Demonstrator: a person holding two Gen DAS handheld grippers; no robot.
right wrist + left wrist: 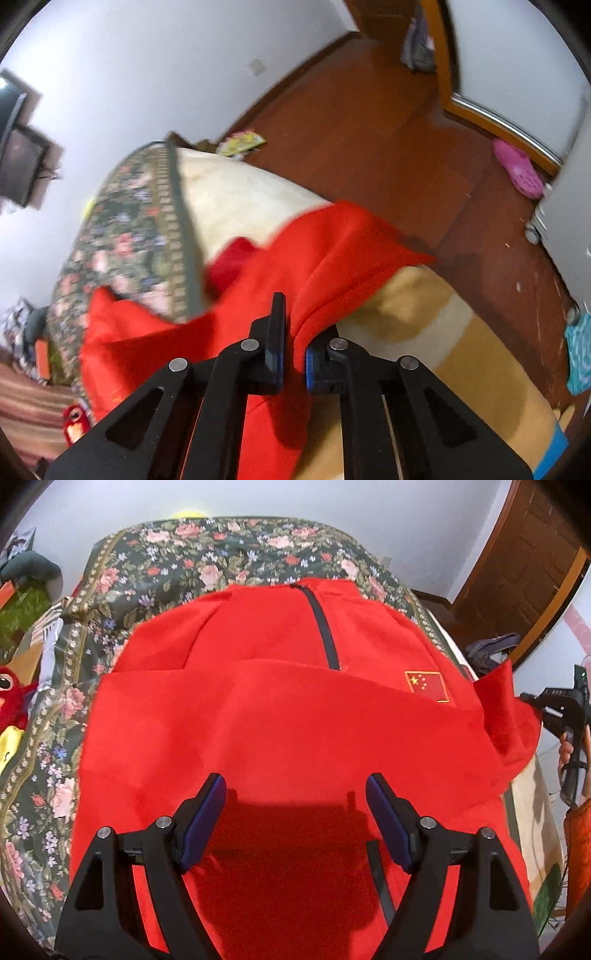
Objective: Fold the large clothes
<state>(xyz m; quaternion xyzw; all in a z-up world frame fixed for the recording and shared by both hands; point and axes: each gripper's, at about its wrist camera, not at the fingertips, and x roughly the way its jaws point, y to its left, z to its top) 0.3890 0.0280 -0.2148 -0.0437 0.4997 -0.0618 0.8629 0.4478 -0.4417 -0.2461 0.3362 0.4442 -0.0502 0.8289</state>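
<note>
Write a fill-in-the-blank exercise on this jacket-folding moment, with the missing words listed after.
1. The red jacket lies on a bedspread printed with ____.
2. The left gripper hovers over the jacket with its jaws ____.
3. The right gripper is shut on a fold of the ____.
4. The flag patch on the jacket's chest carries yellow ____.

Missing words: flowers; open; jacket; stars
</note>
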